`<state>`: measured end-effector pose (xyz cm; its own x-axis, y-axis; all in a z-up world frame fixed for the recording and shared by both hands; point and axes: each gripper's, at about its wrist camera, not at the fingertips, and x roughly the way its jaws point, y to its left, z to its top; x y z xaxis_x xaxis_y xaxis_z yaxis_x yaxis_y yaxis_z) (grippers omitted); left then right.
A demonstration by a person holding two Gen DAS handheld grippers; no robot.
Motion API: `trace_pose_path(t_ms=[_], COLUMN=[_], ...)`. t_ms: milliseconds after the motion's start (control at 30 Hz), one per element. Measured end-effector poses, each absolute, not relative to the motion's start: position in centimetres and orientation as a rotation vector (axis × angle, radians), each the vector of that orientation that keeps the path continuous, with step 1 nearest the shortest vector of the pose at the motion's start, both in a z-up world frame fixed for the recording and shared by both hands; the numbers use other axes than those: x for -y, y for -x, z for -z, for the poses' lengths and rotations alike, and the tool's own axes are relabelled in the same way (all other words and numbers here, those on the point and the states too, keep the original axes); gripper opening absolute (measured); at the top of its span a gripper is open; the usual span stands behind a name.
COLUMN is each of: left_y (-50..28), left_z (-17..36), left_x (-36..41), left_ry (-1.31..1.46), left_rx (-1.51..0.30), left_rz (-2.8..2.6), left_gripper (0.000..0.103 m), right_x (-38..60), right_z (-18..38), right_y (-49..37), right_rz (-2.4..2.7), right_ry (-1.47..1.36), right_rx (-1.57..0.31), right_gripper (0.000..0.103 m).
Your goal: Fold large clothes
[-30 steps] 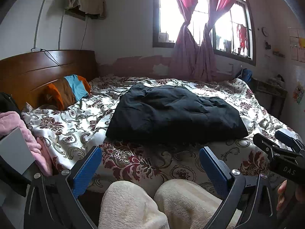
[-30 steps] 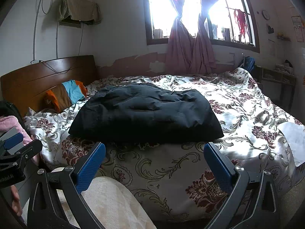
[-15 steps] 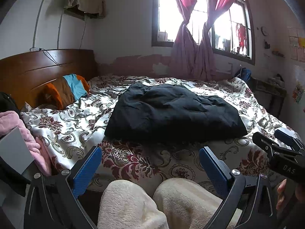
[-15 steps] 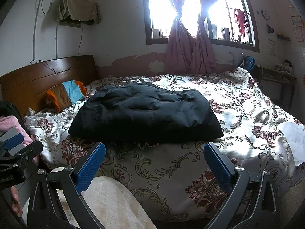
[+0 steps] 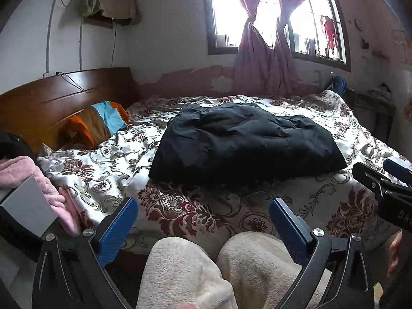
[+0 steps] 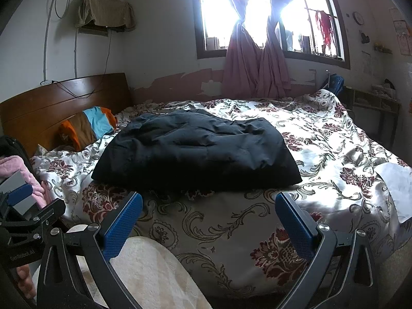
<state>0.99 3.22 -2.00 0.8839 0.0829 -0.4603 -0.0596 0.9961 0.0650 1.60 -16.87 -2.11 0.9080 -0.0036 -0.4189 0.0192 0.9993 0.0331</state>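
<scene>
The black garment (image 5: 244, 141) lies in the middle of the bed (image 5: 206, 206), already gathered into a thick, roughly rectangular bundle. Its cloth is matte and dark, puckered with soft creases across the top, and the near edge runs fairly straight while the far side rises in loose rumples. In the right wrist view the same garment (image 6: 198, 152) looks like a puffy slab with a blunt corner pointing toward the right side of the bed.

The bedspread (image 6: 322, 154) beneath it is glossy — a pale satin printed with dark red flowers and grey-gold scrolls — and it catches the window light in bright patches. A curved wooden headboard (image 5: 51, 103) stands at the left, polished and brown, with an orange, brown and light blue pillow (image 5: 100, 123) leaning near it. Fuzzy pink fabric (image 5: 51, 188) bunches at the left edge. Knotted pink curtains (image 5: 262, 59) hang at the barred window.

The left tool (image 5: 203, 221) is released, its blue textured pads (image 5: 116, 231) spread wide and holding nothing; it hovers short of the bed, above the person's knees (image 5: 219, 262) in cream fleece. The right tool (image 6: 208, 219) is likewise released and empty, its pads (image 6: 123, 226) wide apart, well short of the garment. Each tool shows at the edge of the other's view, gripped by a hand.
</scene>
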Motion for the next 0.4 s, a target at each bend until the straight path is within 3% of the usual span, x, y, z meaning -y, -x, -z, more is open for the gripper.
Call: trace_pose_path(t_ms=[400], left_y=[-1.34], left_z=[1.83], left_x=[-3.61], left_ry=[-0.037], left_rx=[-0.485], left_rz=[-0.064], left_gripper=[0.103], right_x=[16.77], right_z=[2.22], right_y=[-1.56], right_rz=[0.012], right_ry=[-0.038], right_rx=[-0.438], right_gripper=[0.101])
